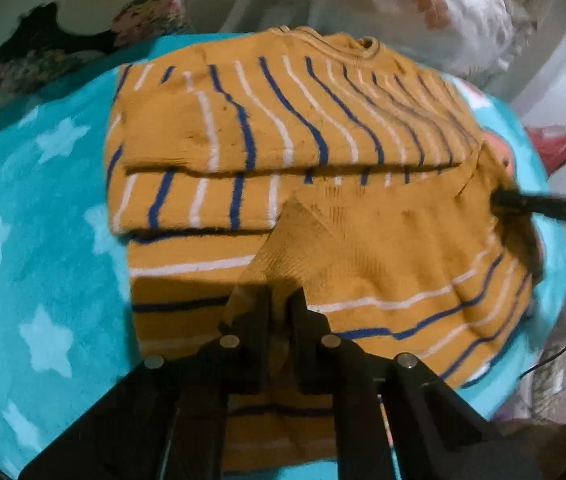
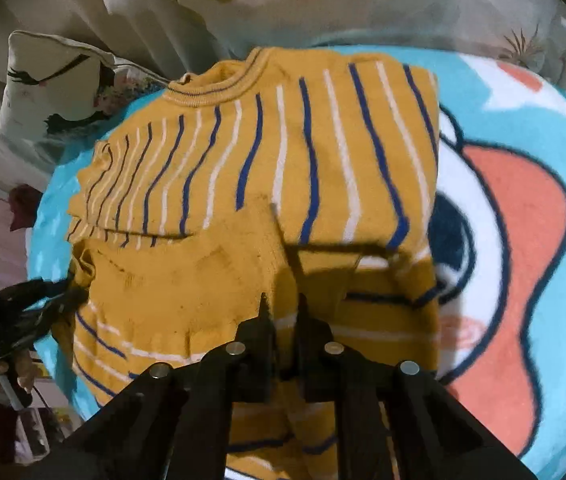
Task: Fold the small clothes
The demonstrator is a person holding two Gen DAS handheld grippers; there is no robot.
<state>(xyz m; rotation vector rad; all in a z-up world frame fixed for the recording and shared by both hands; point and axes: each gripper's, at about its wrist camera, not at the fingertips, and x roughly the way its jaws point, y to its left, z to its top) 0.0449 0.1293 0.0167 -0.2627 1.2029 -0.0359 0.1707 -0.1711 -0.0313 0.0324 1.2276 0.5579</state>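
The yellow striped sweater [image 1: 283, 152] lay on a blue blanket with stars [image 1: 43, 208], its neck hole pointing away from both cameras and its long side running from the neck toward them. It looked soft, light and floppy, so the bottom edge seemed the best place to hold. The left claw [image 1: 281, 312] and the right claw [image 2: 281, 316] each pinched that edge tight

Both your wrist cameras sit close above the sweater [image 1: 283, 152], facing its collar at 12 o'clock, sharing nearly all of it.
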